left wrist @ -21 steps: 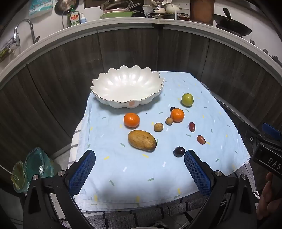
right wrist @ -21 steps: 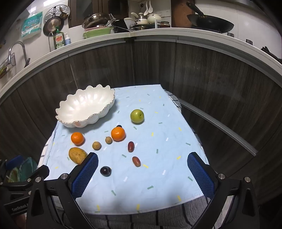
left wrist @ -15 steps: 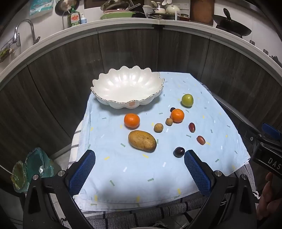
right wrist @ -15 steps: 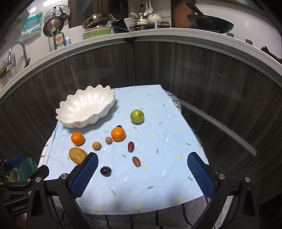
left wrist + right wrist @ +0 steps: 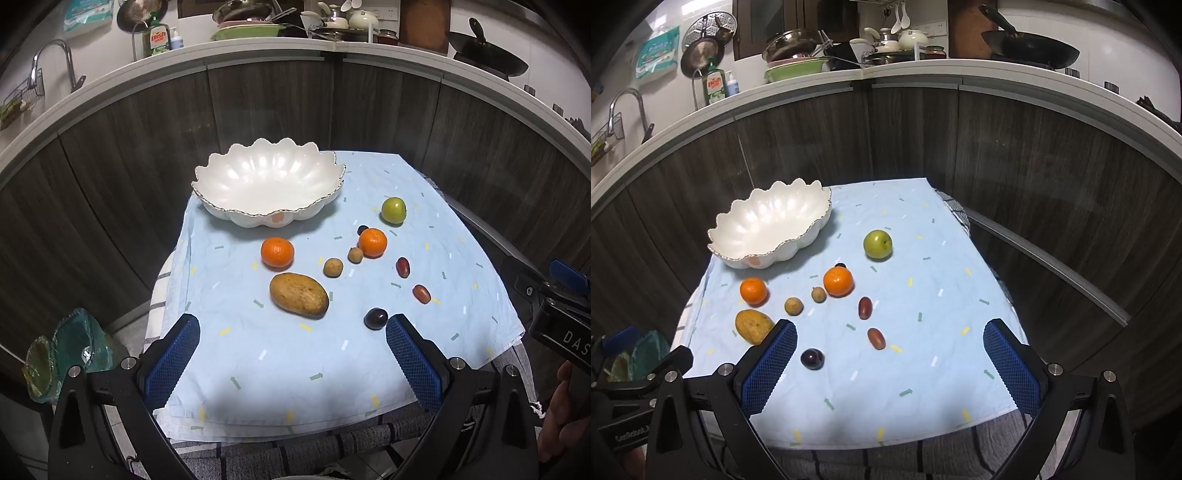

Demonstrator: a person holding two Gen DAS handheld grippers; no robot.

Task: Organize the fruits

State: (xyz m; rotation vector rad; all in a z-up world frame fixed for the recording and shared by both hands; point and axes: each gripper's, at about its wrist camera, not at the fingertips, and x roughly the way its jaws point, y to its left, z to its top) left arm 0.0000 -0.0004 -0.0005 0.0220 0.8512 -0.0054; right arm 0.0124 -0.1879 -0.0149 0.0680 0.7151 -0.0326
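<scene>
An empty white scalloped bowl (image 5: 236, 216) (image 5: 746, 258) stands at the back left of a light blue cloth (image 5: 258, 354). Loose on the cloth lie a mango (image 5: 298, 294) (image 5: 753, 325), two oranges (image 5: 277, 252) (image 5: 372, 242), a green apple (image 5: 393, 210) (image 5: 877, 244), two small brown fruits (image 5: 333, 267), two red dates (image 5: 864, 307) (image 5: 876, 338) and a dark plum (image 5: 376, 318) (image 5: 812, 358). My left gripper (image 5: 291, 356) is open and empty near the cloth's front edge. My right gripper (image 5: 888, 363) is open and empty, held to the right.
Dark curved cabinet fronts (image 5: 258, 110) stand behind the small table. A counter (image 5: 923, 70) above holds pans and dishes. A green glass object (image 5: 62, 354) sits low at the left. A striped towel (image 5: 295, 450) lies under the cloth.
</scene>
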